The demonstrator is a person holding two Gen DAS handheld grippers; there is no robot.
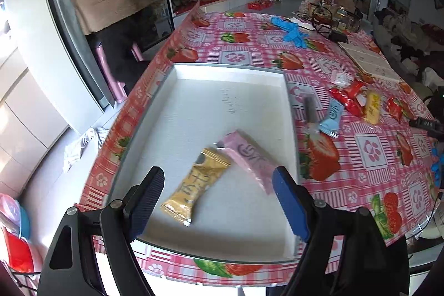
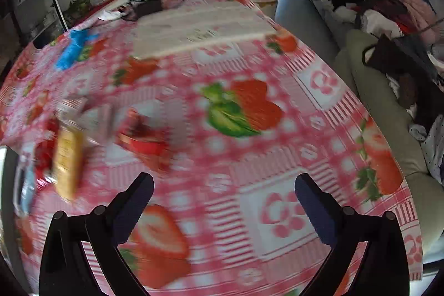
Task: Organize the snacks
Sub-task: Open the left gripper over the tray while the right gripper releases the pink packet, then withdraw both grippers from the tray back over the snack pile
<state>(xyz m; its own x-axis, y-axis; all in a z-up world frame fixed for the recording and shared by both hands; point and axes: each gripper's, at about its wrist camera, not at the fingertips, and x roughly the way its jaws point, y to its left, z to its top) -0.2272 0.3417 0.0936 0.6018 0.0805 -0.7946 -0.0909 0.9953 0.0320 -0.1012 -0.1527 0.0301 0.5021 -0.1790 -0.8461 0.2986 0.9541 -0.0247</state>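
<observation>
**Left wrist view: 2 snacks in the tray, both grippers wide and empty**

Left wrist view shows the left gripper (image 1: 219, 185) spread wide over the near end of a white tray (image 1: 230, 71), gripping nothing. Inside the tray lie 2 packets: a yellow snack packet (image 1: 195, 186) between the fingers, and a pink snack packet (image 1: 249, 158) touching its upper end and angled toward the tray's right wall. The tray sits on a strawberry-print tablecloth (image 1: 369, 154). To its right, outside the wall, a light blue packet (image 1: 331, 117) lies just beside a cluster of red packets (image 1: 347, 97) and another yellow packet (image 1: 371, 107). Blue gloves (image 1: 291, 31) rest farther back.

The right wrist view is motion-blurred. The right gripper (image 2: 224, 201) is also wide apart with nothing between its fingers, above bare tablecloth (image 2: 277, 129). The loose snack pile (image 2: 66, 154) lies at the left edge.
</observation>
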